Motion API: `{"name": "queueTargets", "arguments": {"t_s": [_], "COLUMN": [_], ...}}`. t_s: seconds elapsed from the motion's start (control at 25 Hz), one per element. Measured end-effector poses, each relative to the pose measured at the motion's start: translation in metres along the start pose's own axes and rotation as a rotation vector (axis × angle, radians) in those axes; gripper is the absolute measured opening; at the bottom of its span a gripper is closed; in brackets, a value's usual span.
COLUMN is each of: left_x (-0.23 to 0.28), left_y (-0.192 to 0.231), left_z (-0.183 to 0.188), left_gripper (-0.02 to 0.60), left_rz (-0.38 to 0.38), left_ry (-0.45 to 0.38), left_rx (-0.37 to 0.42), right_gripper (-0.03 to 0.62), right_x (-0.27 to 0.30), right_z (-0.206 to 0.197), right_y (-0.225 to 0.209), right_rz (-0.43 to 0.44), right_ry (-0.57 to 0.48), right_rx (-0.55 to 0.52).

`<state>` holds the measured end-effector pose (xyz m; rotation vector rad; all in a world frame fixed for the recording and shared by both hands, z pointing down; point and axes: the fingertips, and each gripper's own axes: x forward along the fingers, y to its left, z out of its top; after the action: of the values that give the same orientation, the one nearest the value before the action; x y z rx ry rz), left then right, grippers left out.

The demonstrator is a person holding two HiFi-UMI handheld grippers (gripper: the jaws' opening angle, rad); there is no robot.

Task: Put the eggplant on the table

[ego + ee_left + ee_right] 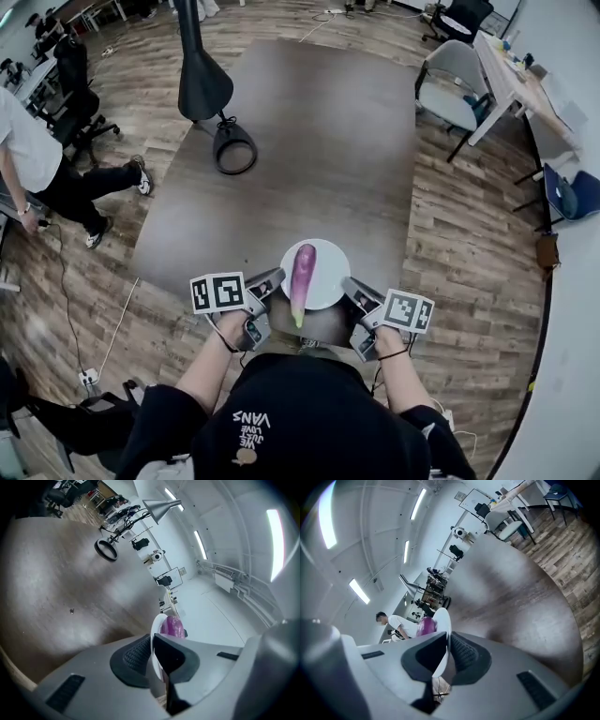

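A purple eggplant [302, 277] with a green stem end lies lengthwise on a white plate [326, 259], held over the near edge of the brown table [309, 141]. My left gripper [277, 279] is shut on the plate's left rim and my right gripper [349, 286] is shut on its right rim. In the left gripper view the plate's edge [155, 634] sits pinched between the pads with the eggplant [172, 626] beyond. The right gripper view shows the plate rim [443, 623] clamped likewise, the eggplant [424, 626] behind it.
A black lamp with a coiled cable [233, 147] stands at the table's far left. A person [42, 169] stands to the left on the wood floor. A grey chair [453, 86] and a white desk [511, 80] stand at the far right.
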<state>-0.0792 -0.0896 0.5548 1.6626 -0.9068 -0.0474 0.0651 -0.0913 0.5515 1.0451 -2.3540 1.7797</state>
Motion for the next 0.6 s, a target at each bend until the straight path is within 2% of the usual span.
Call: {"name": "queueTargets", "arguments": {"t_s": [0.28, 0.6], "left_x": [0.018, 0.043], "left_y": [0.003, 0.016], "left_z": [0.026, 0.053], "left_gripper": [0.034, 0.032], "left_rz": [0.006, 0.006], "left_ry": [0.007, 0.073], "left_rx": [-0.002, 0.016], "right_gripper": [0.029, 0.029], "right_x": [0.018, 0.04], "right_z": [0.025, 0.041], "right_y": [-0.006, -0.022], "right_rz": [-0.006, -0.064], "right_ry": [0.009, -0.032], "right_rx": [0.008, 0.049]}}
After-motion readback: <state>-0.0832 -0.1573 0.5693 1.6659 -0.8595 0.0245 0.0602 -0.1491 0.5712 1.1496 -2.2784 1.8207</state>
